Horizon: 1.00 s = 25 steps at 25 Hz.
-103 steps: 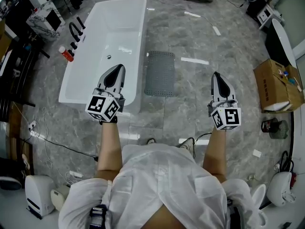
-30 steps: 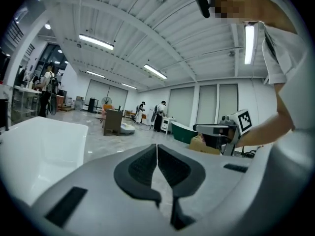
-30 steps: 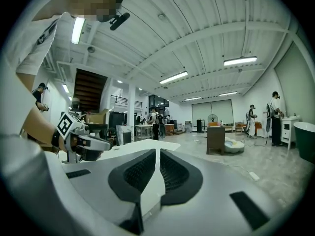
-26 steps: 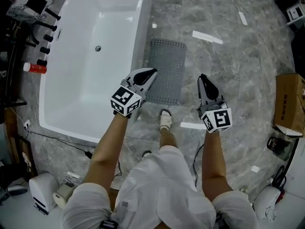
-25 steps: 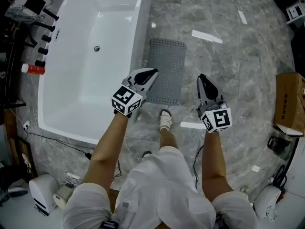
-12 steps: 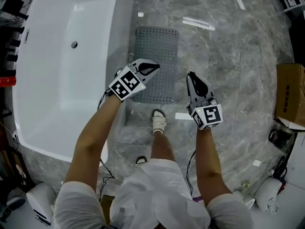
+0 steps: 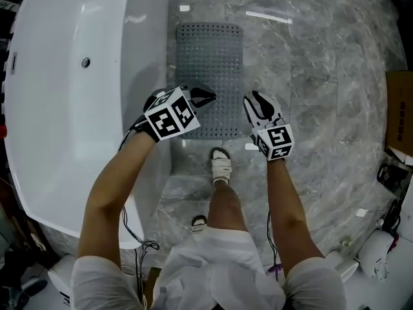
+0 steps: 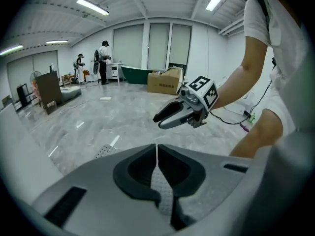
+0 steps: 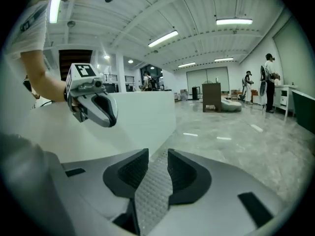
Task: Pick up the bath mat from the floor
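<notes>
Two empty tools held above the near end of the bath mat.

The left tool [image 8: 156, 147] has its jaws pressed together on nothing, while the right tool [image 9: 158, 154] has its jaws opening with nothing in the gap. Only the head view shows the whole grey bath mat [image 7: 210, 63]. It lies flat on the floor [image 7: 322, 95], just beside the white bathtub [image 7: 58, 121], with the left tool over its near part and the right tool at its right edge. The left gripper view catches just a mat corner, plus a distant cardboard box [image 8: 165, 81] and people [image 8: 103, 58]. The right gripper view shows the bathtub's outer wall.
</notes>
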Motion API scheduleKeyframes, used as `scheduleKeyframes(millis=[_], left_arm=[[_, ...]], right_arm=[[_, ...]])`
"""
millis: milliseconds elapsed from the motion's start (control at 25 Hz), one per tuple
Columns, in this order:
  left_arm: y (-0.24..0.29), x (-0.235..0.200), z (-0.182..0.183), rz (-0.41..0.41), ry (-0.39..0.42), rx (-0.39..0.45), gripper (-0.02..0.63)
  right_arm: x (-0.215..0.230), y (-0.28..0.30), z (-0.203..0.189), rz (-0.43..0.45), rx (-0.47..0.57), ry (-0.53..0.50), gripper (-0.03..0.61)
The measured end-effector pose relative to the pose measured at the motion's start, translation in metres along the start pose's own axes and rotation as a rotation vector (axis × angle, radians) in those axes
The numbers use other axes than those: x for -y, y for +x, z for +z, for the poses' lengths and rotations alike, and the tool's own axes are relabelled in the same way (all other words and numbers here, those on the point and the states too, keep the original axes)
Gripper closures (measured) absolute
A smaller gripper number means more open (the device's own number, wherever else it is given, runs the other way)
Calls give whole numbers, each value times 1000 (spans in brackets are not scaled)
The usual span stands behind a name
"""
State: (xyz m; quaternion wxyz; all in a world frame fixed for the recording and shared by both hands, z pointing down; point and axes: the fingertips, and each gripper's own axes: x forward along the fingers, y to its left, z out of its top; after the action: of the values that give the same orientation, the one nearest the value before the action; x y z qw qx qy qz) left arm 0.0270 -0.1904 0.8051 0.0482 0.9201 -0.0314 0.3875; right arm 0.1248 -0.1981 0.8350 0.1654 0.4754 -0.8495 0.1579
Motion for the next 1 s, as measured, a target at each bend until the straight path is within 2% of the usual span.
scheduleKeyframes(millis=[280, 400, 440, 520, 600, 680, 840, 1000], left_arm=[[31, 8, -35, -103, -12, -159, 595], [33, 17, -44, -140, 24, -208, 595], [34, 19, -41, -141, 45, -206, 595], [35, 15, -19, -119, 69, -142, 595], [37, 6, 5, -78, 50, -46, 595], [40, -2, 13, -51, 34, -12, 595], [48, -2, -2, -41, 109, -103, 595], [51, 15, -16, -105, 117, -143, 595]], right_arm=[[14, 42, -114, -10, -238, 126, 397], [15, 56, -174, -7, -388, 187, 371], [14, 59, -195, -7, -443, 205, 367], [12, 63, -234, -6, -543, 235, 351], [10, 65, -270, -2, -628, 258, 337], [7, 67, -303, -1, -693, 285, 316], [2, 70, -353, -15, -783, 354, 301], [-8, 57, -401, -52, -875, 449, 288]])
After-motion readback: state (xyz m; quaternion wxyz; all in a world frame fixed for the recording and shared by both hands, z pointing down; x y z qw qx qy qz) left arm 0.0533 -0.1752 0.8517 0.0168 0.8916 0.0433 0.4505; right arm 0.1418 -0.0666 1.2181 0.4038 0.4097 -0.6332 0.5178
